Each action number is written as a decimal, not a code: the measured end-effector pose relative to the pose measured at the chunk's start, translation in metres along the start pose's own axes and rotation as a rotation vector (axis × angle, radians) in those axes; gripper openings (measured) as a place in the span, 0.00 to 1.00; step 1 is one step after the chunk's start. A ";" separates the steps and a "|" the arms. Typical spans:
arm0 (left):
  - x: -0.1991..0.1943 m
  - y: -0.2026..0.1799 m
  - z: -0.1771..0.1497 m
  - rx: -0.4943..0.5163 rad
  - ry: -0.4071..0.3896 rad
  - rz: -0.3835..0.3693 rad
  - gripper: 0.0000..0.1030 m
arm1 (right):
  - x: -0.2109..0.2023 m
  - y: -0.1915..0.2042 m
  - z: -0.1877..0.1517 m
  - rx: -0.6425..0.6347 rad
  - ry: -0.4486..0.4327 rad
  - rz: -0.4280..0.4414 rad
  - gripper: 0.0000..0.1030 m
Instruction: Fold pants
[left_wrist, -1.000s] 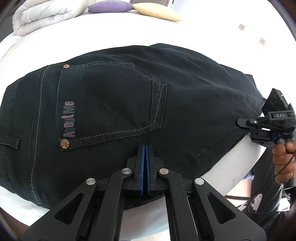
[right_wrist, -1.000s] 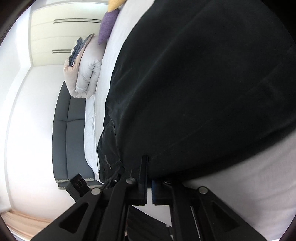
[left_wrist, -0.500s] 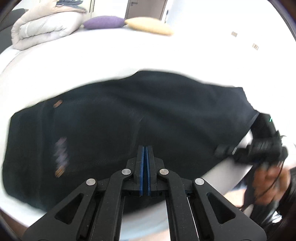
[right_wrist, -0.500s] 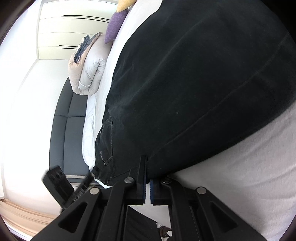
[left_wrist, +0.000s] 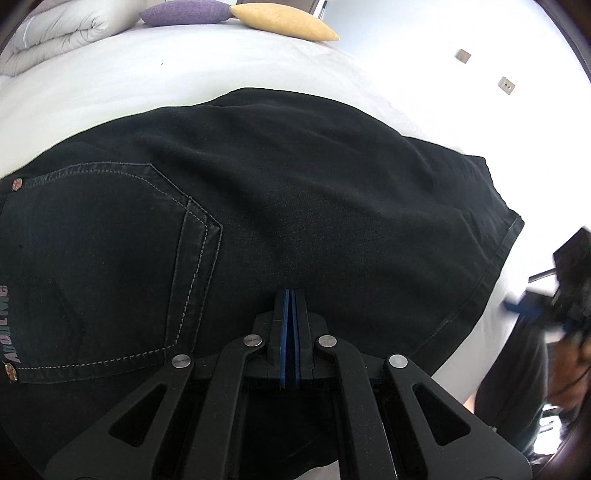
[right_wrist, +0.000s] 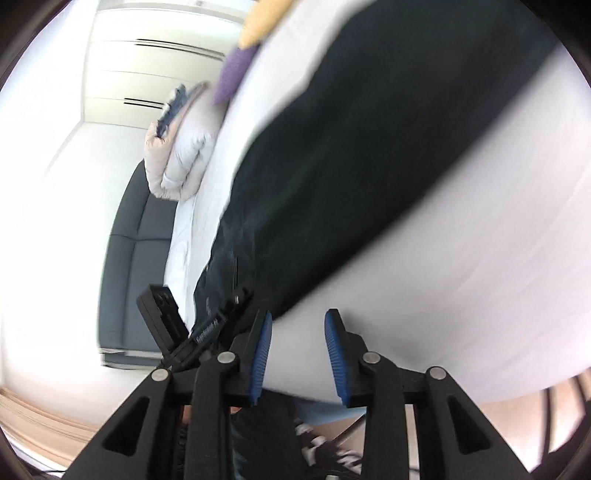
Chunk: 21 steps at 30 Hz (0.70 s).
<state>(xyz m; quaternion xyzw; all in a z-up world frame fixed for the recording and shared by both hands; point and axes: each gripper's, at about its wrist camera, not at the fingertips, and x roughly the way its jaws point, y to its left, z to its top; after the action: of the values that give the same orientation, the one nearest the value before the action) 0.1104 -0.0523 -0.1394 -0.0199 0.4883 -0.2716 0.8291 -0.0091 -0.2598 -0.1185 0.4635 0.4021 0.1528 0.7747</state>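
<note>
While my left gripper (left_wrist: 290, 295) pinches the pants (left_wrist: 295, 206) at 6 o'clock, my right gripper (right_wrist: 297, 325) gapes empty; further folds remain.

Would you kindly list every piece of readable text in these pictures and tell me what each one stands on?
"AboutMe", partly cut off by the frame edge: printed beside the back pocket of the black pants.
White lettering on the left gripper body, seen from the right wrist: too blurred to read.
Nothing else readable.
</note>
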 end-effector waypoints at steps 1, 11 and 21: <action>0.000 -0.002 0.000 0.007 0.000 0.009 0.01 | -0.004 0.007 0.010 -0.010 -0.025 0.023 0.33; 0.003 -0.007 -0.001 0.019 0.006 0.029 0.01 | 0.090 0.020 0.092 -0.017 0.084 -0.045 0.32; 0.001 0.014 -0.005 -0.016 -0.002 -0.023 0.01 | 0.062 -0.058 0.177 0.129 -0.102 -0.126 0.00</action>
<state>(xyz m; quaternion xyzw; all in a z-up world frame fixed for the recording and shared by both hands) 0.1123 -0.0399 -0.1473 -0.0322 0.4895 -0.2770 0.8262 0.1577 -0.3574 -0.1534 0.4933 0.3997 0.0538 0.7707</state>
